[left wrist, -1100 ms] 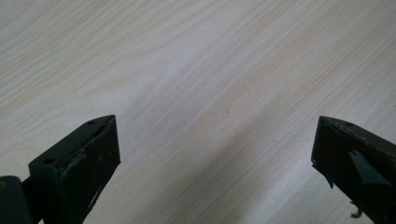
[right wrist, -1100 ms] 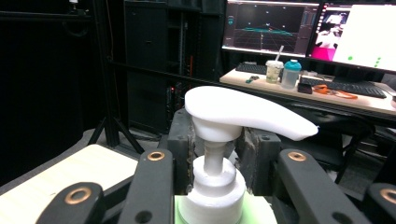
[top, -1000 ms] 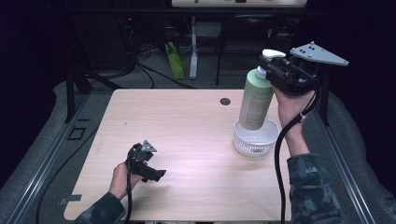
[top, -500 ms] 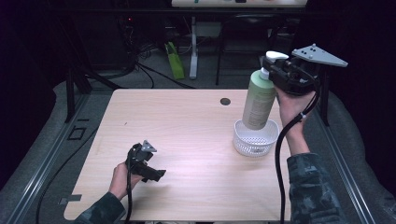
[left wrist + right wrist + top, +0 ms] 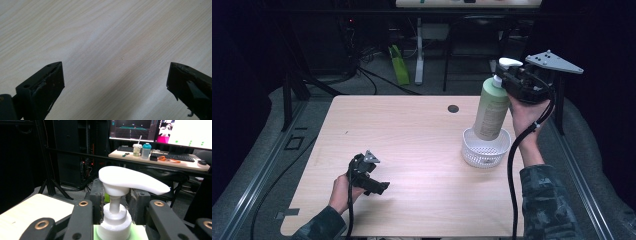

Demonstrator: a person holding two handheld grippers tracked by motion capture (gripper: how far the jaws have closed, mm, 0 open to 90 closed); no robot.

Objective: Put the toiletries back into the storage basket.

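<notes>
We see the wooden table (image 5: 412,130) spanning the high view, pale-grained, with a small dark round grommet (image 5: 453,108) near its far edge

On the right part of the table stands a white perforated basket (image 5: 485,149), round and open at the top. The green pump bottle (image 5: 491,111) stands in this basket, its base inside the rim, its body leaning slightly toward the right gripper. We note a pale label on its front

The right gripper (image 5: 511,80) meets the bottle at the neck, just under the white pump head (image 5: 130,180). In the right gripper view we see the jaws clamped on either side of the white collar (image 5: 114,220), with the pump spout pointing to the right of that view. The jaws are closed on the bottle neck. The person's right hand (image 5: 526,112) holds the gripper body from below, and the grey three-cornered plate sits on top of it

The left gripper (image 5: 377,186) lies low over the near left part of the table, well apart from basket and bottle, held by the left hand (image 5: 343,192). In the left gripper view we see its jaws spread wide with bare wood between them
</notes>
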